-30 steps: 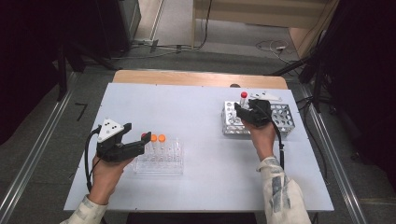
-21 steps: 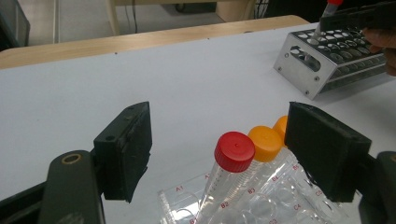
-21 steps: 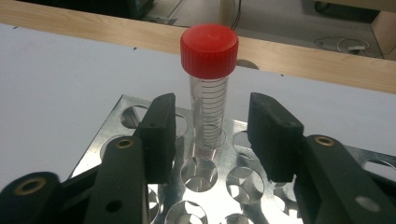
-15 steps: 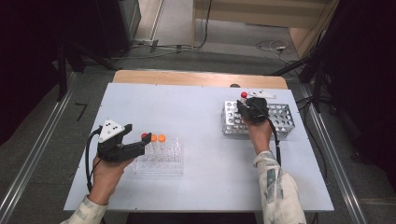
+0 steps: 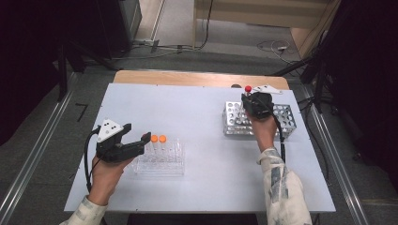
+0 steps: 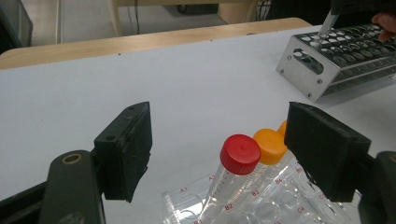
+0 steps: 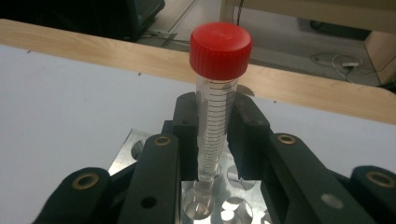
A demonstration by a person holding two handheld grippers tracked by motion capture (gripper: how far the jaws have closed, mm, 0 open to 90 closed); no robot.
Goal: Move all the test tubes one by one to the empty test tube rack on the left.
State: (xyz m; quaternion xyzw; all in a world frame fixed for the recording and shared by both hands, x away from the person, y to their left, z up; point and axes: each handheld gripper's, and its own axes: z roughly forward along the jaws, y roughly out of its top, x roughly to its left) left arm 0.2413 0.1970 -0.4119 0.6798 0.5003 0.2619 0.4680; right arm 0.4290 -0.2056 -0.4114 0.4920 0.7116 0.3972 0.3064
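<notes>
One red-capped tube (image 7: 215, 112) now sits clamped in our right hand-held gripper (image 7: 215, 135) — jaws just closed — upright over the metal rack (image 5: 286, 123), ready to lift; the left hand-held gripper (image 6: 224, 154) stays wide.

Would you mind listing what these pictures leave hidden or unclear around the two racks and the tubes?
- Right gripper view: the metal rack is mostly hidden by the right gripper, whose jaws have just closed on the red-capped tube.
- Left gripper view: the clear rack is cut off by the bottom edge; the rear orange cap sits behind the left gripper.
- High view: the tube's graduations are too small to read.
</notes>
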